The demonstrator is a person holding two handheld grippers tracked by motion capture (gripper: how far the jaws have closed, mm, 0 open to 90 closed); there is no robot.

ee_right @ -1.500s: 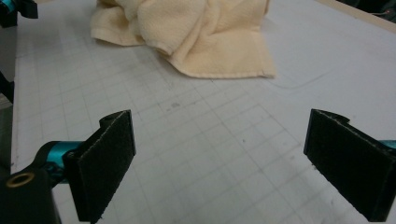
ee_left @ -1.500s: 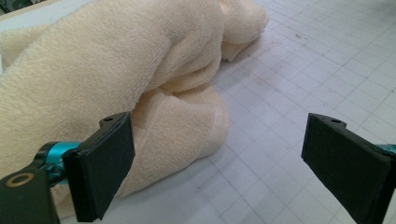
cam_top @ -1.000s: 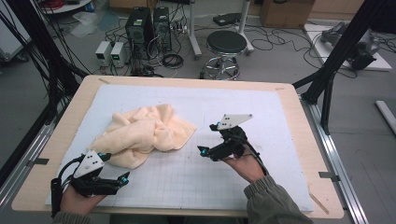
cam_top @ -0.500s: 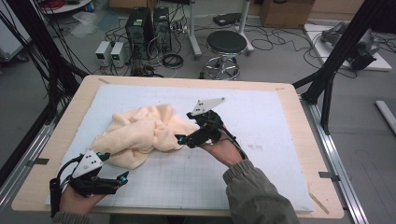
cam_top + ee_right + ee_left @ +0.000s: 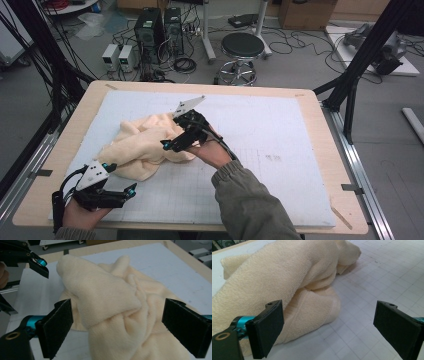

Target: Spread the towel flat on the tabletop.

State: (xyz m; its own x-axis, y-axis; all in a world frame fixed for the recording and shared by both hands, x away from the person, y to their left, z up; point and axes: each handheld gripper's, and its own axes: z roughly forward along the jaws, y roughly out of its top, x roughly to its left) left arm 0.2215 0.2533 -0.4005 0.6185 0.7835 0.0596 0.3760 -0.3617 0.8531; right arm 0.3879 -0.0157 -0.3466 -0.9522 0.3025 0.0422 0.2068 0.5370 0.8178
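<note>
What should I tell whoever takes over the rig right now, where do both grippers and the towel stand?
Left gripper: open, low at the near left of the mat, just short of the towel's near edge, holding nothing.
Right gripper: open, over the towel's right side, jaws on either side of a raised fold, not closed on it.
Towel: cream, crumpled in a heap on the left half of the white grid mat.
Done: both grippers brought up to the towel.
Left: grasp it, most likely the fold at the right gripper and the near edge at the left one, then spread or fold it. Nothing is flattened yet.
</note>
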